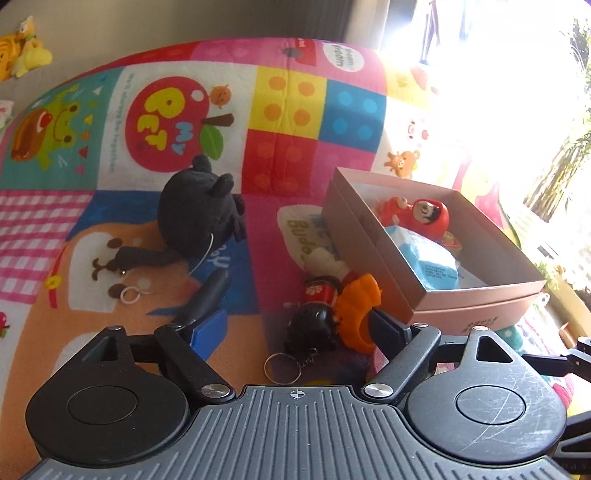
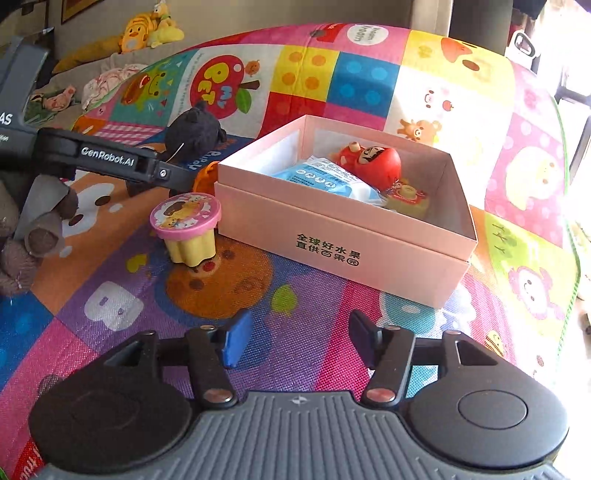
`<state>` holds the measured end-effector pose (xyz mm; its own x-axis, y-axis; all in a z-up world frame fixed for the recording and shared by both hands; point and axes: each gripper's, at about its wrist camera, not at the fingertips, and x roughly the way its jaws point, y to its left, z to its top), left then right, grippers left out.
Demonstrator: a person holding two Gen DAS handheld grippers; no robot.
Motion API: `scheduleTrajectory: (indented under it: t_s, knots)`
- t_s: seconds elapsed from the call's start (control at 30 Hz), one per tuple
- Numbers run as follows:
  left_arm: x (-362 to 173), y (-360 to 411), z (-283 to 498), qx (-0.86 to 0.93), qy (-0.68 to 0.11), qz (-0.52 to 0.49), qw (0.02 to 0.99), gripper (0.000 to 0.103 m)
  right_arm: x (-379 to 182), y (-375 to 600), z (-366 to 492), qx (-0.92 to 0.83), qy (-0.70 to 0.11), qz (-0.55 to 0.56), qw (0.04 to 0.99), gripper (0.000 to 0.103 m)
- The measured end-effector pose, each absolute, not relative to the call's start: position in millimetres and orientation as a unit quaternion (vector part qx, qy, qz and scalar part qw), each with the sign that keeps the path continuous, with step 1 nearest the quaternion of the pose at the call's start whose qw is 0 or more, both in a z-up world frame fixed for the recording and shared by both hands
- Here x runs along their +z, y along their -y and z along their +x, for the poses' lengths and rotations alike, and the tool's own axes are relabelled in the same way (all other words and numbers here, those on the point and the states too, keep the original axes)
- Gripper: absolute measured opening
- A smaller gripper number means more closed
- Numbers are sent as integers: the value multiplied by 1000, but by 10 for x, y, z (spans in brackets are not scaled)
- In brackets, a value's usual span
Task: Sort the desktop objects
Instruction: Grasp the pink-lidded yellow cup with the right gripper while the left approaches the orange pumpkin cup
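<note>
Surface: colourful cartoon-printed play mat (image 2: pixel 332 295) carries everything; whether a counter or the floor lies under it cannot be told.
Box: open pink cardboard box with black Chinese lettering on its front wall (image 2: pixel 332 236) sits on the mat, right of centre in the left wrist view.
Box contents: red round daruma doll (image 2: pixel 373 162) lies toward the far side, touching a blue-and-white plastic packet (image 2: pixel 325 177); a small yellow and red toy (image 2: pixel 406 199) sits by the near right of the doll.
Left hand-held gripper (image 1: pixel 295 314): spread wide, holding nothing, low over the mat just beside the box's left corner.
Between its fingers: black-haired doll keychain in red dress with a metal ring (image 1: pixel 317 317) lies on the mat, with an orange plastic toy (image 1: pixel 358 306) touching the right finger.
Black toy: black plush animal with a thin wire loop (image 1: pixel 199 214) lies on the mat beyond the left finger, well apart from the box.
Right hand-held gripper (image 2: pixel 295 339): wide, holding nothing, above the mat near the box's front wall.
Cup toy: yellow fluted cup with a pink cartoon lid (image 2: pixel 188 229) stands upright just beside the box's left front corner.
Background: yellow plush toys (image 2: pixel 147 29) rest beyond the mat.
</note>
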<state>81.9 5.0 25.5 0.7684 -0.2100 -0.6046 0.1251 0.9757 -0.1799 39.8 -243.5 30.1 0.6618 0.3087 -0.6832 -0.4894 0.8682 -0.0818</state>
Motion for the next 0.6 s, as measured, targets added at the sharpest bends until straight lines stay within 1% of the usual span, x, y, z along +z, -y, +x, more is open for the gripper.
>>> scheduleTrajectory:
  t_s: [0.07, 0.13, 0.23, 0.3, 0.37, 0.47, 0.6]
  knots:
    - [225, -19, 880, -102, -338, -57, 934, 88, 265, 2379, 412, 226, -349, -132, 900, 70]
    - [190, 27, 942, -113, -346, -46, 930, 89, 236, 2319, 424, 227, -350, -136, 899, 71]
    - [145, 17, 1018, -82, -344, -23, 935, 88, 244, 2256, 385, 235, -342, -143, 899, 75]
    - [144, -69, 1032, -62, -339, -14, 939, 88, 261, 2230, 336, 239, -330, -152, 900, 83]
    - [167, -190, 1025, -30, -330, 6, 944, 89, 289, 2201, 304, 242, -317, -160, 903, 87]
    - [201, -410, 1015, 24, -316, 26, 948, 91, 353, 2123, 326, 250, -307, -154, 905, 88]
    - [254, -719, 1010, 68, -313, -3, 947, 94, 406, 1911, 386, 260, -290, -151, 909, 89]
